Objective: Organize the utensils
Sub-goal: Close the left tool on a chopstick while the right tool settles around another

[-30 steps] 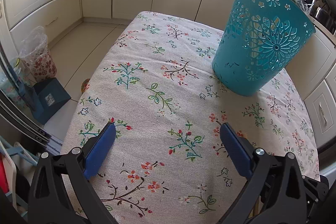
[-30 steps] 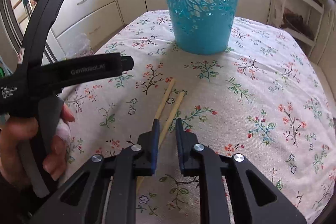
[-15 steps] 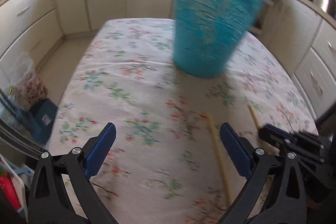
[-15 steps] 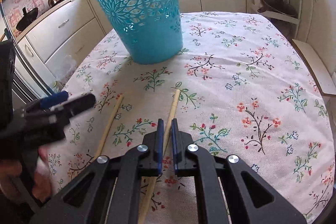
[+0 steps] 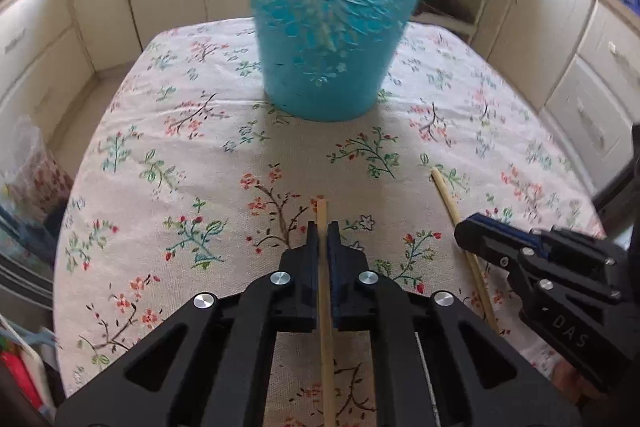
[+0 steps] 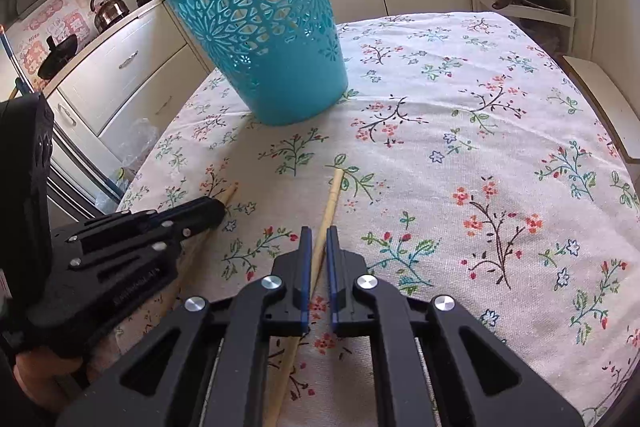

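Both grippers on chopsticks!
Left hand-held gripper point(image 5: 322, 231) pinches one chopstick point(image 5: 324, 291); right hand-held gripper point(image 6: 316, 239) nearly closed around the other chopstick point(image 6: 326, 215), blue basket point(image 6: 260, 43) beyond.

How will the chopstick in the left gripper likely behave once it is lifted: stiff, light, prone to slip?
The chopstick looks thin and straight, so probably stiff and very light. The left gripper holds it near one end, with most of its length trailing behind, so it may pivot or sag between the fingers. Its smooth, round shaft could slip or roll if released.
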